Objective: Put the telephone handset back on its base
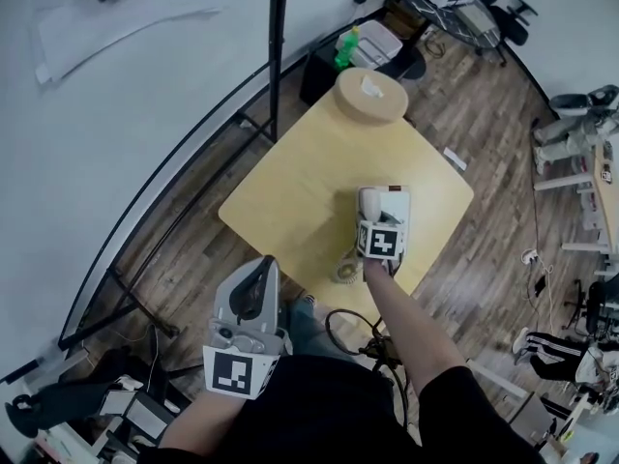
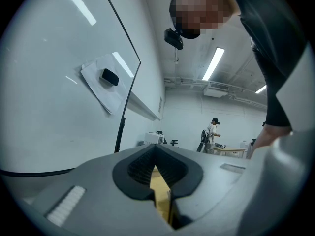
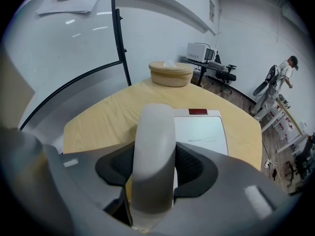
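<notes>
Grasping entry: telephone handset (image 3: 153, 151), clenched lengthwise between the fingers of the right gripper (image 3: 156, 173), held at the cradle side of its white base (image 3: 199, 132) on the wooden bench (image 1: 290, 191), apparently for seating. Left gripper (image 2: 160, 181): fingers closed, empty, off-bench, unneeded.

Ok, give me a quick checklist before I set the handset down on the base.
1. Handset held between the right gripper jaws: ok.
2. Handset lined up with the left side of the base: ok.
3. Cradle free of obstructions: cannot tell, the handset hides it.
4. Coiled cord untangled: cannot tell.
5. Left gripper shut, empty, away from the phone: ok.
</notes>
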`<state>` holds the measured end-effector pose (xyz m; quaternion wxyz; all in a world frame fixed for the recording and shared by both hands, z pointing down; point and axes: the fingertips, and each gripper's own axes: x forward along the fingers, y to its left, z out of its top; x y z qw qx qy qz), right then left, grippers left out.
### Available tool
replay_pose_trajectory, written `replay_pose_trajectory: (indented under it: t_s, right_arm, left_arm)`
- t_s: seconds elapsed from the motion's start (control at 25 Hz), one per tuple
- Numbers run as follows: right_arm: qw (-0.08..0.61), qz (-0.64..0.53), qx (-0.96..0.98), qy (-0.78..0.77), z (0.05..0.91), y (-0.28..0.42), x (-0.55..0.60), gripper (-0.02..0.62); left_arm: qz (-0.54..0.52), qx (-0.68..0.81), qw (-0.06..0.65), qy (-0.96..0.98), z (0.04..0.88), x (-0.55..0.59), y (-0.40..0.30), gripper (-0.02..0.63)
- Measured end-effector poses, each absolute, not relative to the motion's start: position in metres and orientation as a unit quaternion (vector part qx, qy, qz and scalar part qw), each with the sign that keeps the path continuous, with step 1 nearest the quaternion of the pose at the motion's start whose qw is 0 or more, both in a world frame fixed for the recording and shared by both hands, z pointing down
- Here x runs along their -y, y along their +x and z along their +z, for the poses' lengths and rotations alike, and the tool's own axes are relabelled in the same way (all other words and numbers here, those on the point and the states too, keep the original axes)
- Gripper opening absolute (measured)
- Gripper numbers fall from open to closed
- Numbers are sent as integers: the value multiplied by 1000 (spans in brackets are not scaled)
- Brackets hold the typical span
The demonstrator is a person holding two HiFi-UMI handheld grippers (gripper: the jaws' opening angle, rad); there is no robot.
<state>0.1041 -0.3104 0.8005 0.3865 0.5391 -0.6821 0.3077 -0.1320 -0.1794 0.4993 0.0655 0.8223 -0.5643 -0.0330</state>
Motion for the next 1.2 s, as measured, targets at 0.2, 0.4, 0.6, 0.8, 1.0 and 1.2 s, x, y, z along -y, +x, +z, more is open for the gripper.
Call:
replay_pose_trajectory:
  t_s: [0.2, 0.4, 0.6, 0.8, 1.0, 1.2]
  right_arm:
    - [390, 308, 682, 536, 802, 101, 311, 240]
    - [399, 319, 682, 523, 803, 101, 310, 245]
    - [399, 322, 686, 517, 802, 100, 306, 256]
    - [399, 322, 683, 520, 802, 101, 302, 258]
    - [396, 314, 688, 520, 796, 100, 304, 261]
    - [360, 272, 723, 523, 748, 93, 304, 261]
  left_arm:
    - [-35, 564, 68, 822, 501, 179, -135, 0]
    - [-34, 558, 72, 826, 500, 180, -128, 0]
    - [-33, 553, 68, 830, 494, 178, -125, 0]
    - [-34, 551, 69, 831, 495, 176, -124, 0]
    - [-37, 550, 70, 832, 494, 177, -127, 0]
    - [-53, 556, 64, 827, 485, 181, -131, 0]
